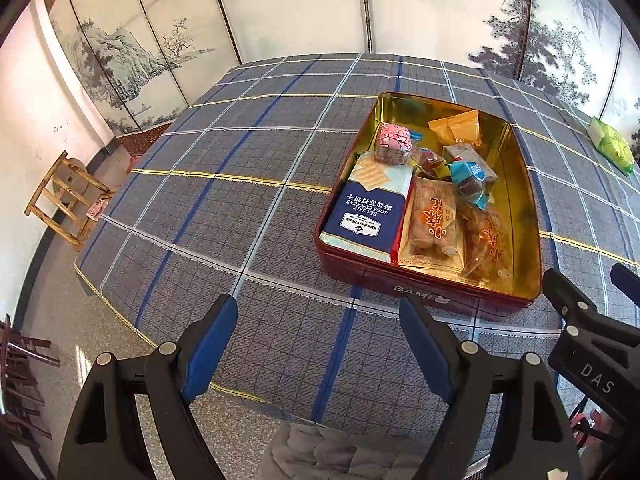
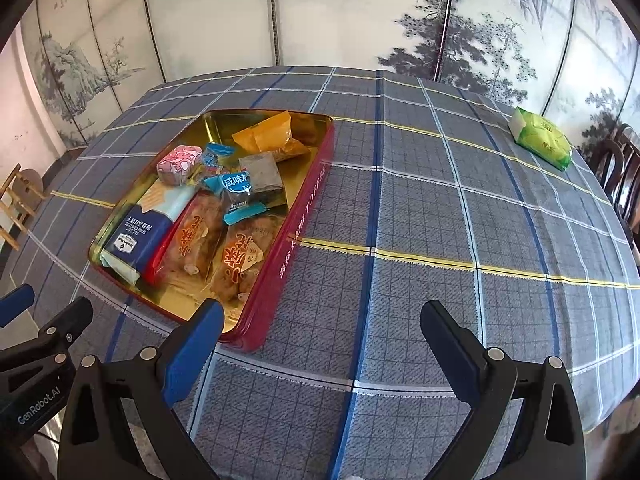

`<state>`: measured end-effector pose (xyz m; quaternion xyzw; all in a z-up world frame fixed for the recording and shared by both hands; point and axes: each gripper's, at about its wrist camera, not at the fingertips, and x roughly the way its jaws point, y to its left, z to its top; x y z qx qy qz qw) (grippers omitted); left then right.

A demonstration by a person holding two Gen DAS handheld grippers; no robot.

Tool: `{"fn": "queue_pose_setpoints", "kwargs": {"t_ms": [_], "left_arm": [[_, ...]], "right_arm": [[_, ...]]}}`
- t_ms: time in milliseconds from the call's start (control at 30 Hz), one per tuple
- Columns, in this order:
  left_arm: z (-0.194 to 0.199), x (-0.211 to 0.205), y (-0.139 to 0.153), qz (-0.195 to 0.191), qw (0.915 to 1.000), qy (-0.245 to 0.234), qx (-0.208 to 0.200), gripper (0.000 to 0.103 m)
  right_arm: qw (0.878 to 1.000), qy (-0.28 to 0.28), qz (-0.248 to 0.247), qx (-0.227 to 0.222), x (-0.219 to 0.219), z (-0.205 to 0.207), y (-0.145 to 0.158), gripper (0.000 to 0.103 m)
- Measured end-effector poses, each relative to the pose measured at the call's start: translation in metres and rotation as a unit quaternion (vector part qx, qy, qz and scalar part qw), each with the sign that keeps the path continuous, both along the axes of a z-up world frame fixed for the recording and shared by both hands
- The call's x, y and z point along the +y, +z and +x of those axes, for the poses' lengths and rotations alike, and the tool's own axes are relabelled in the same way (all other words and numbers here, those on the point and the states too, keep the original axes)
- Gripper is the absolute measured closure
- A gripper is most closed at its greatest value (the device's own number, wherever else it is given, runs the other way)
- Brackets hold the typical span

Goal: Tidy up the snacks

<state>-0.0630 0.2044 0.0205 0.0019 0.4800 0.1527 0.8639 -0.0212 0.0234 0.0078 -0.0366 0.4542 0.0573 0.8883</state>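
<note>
Plaid tabletop point(image 2: 440, 184) lies bare right of the tin point(image 2: 296, 224); left gripper point(image 1: 320, 336) and right gripper point(image 2: 324, 344) hover near its front edge, fingers point(image 2: 192, 356) wide, empty.

Glossy gold metal inside the tin point(image 1: 516, 184), red lacquered outside. Shiny crinkled plastic on the snack packets point(image 1: 434, 222); smooth printed wrap on the cracker pack point(image 1: 366, 216). Matt woven cloth over the table point(image 1: 240, 200), bare wood for the stool point(image 1: 66, 196).

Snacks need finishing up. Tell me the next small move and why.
Probably reach the right claw toward the green packet. It lies alone on the tablecloth at the far right, while the other snacks already sit in the red tin. Both claws are open and empty, and the right one is nearer.
</note>
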Motion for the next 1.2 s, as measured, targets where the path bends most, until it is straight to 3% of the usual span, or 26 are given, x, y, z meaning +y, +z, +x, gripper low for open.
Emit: {"fn": "queue_pose_setpoints", "kwargs": {"t_ms": [1200], "left_arm": [[0.001,-0.010,-0.003,0.003,0.9999,-0.008,0.009,0.022]], "right_arm": [[1.000,0.013,0.011,0.025,0.002,0.000,-0.010,0.005]]}}
